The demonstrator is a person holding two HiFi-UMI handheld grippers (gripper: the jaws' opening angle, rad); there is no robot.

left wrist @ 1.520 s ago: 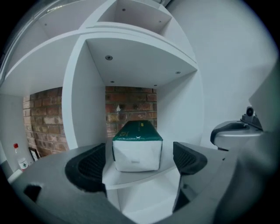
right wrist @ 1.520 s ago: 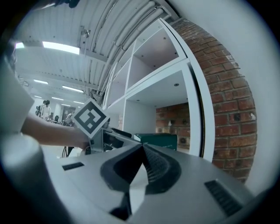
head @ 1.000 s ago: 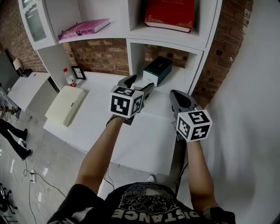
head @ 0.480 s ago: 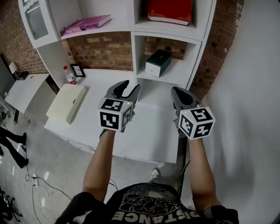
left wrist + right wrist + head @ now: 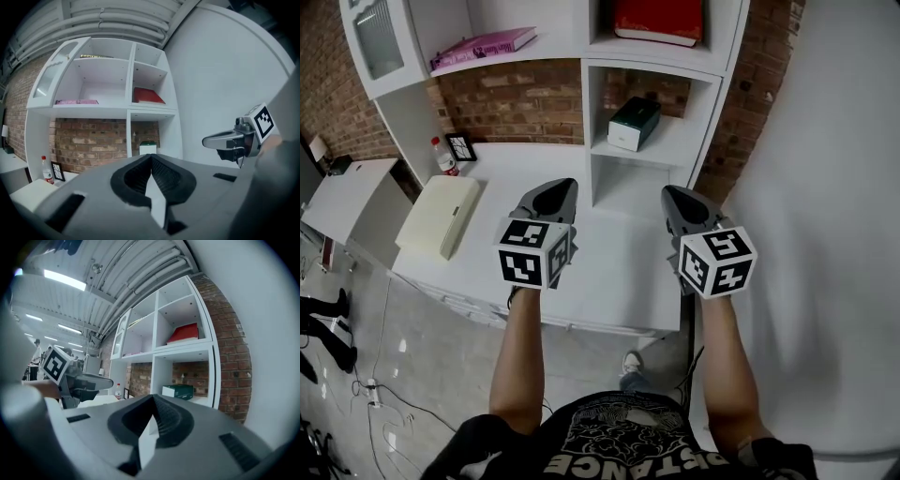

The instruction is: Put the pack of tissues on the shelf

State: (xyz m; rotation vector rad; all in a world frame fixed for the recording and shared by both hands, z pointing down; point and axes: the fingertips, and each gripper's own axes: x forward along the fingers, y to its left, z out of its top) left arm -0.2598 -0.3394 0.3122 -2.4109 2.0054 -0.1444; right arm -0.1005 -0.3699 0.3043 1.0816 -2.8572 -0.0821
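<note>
Taking the head view as a clock face, the white shelf (image 5: 586,122) fills 11 to 1 o'clock, with brick (image 5: 516,103) showing behind its open lower bays. The white desk (image 5: 609,281) lies at the centre and runs out toward 9 o'clock. A cream case (image 5: 441,216) lies flat on the desk at 9 o'clock. A red book (image 5: 661,21) lies in the upper bay at 12 o'clock, and a pink book (image 5: 483,49) lies on the board at 11 o'clock.

The left gripper (image 5: 555,186) is held over the desk just left of centre and points to 12 o'clock. Its fingers are pressed together with nothing between them. The right gripper (image 5: 672,193) is held at 3 o'clock of the left one, well apart from it, and also points to 12 o'clock. Its fingers are pressed together too, on nothing.

The tissues (image 5: 634,124) lie in the lower right bay of the shelf at 12 o'clock, beyond both grippers and touched by neither. A bottle (image 5: 443,157) stands at 10 o'clock on the desk by the brick, with a small frame (image 5: 462,147) just beside it.
</note>
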